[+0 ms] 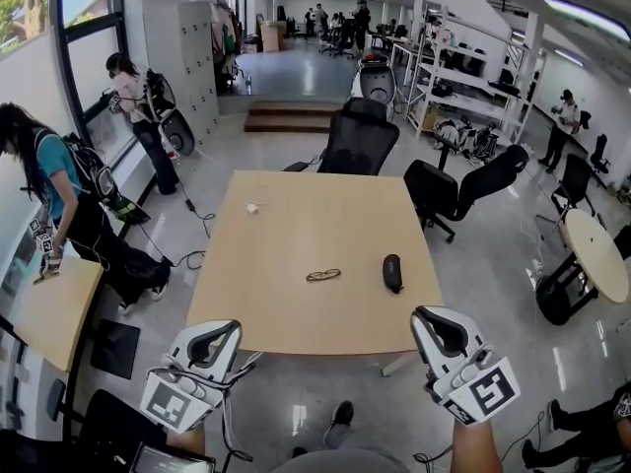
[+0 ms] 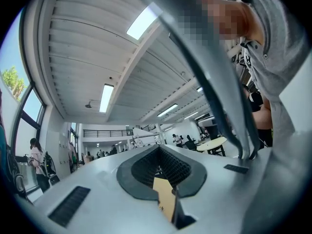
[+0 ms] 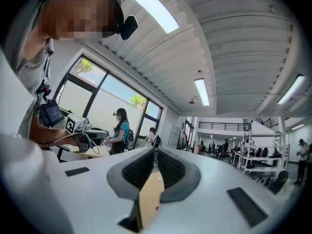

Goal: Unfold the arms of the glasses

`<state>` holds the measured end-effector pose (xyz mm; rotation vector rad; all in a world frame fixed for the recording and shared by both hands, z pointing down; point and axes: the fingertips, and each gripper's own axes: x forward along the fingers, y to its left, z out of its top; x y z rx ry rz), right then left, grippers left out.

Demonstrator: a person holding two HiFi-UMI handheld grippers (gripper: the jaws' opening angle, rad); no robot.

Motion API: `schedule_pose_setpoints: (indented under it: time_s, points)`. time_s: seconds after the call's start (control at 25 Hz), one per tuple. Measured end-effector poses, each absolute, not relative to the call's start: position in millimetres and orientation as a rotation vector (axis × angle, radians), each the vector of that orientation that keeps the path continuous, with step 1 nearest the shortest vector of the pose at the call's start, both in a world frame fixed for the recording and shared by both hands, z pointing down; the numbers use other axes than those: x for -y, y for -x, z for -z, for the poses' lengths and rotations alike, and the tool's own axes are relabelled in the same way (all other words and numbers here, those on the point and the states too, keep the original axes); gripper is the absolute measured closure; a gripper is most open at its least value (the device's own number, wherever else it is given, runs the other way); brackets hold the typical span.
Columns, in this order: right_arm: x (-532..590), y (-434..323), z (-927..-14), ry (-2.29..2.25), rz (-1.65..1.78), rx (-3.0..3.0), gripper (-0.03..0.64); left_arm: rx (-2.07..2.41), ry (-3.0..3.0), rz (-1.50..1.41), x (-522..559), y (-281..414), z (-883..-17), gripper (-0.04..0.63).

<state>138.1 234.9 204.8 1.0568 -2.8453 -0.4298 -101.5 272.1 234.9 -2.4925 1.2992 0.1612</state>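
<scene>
You are holding the left gripper and right gripper pinched together, empty; the glasses are lying mid-frame. Going in closed, you risk pushing them away.

Directly ahead of your left tongs and right tongs stands a pale wooden table. On it, ahead and slightly left of your right tongs, lies a dark oblong object. A small white scrap sits far beyond your left tongs. A black office chair stands past the table's far edge. Well left of your left tongs, a person in a teal shirt bends over a side table.
</scene>
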Motion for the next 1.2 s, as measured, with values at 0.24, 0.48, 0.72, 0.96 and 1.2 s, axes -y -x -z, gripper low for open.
schedule_pose_setpoints:
  time_s: [0.24,0.48,0.72,0.96,1.2]
  points:
    - [-170,-127,-222,-1.004,0.380,2.860,0.607,-1.300,2.503,-0.136,-212,99,-242,0.589]
    - [-88,-126,-246,-0.913,0.314,2.899,0.607,-1.366,2.498,-0.053,-131,88,-267,0.589]
    - [-18,-127,-266,-0.788,0.287,2.896,0.607,-1.393,2.504,-0.038,-68,59,-279,0.589]
    - [32,-108,-304,-0.731,0.180,2.878,0.607,-1.421,2.574,-0.017,-23,61,-316,0.589]
    - [87,-96,-344,-0.717,0.061,2.778,0.606,-1.449,2.730,0.093,38,70,-381,0.589]
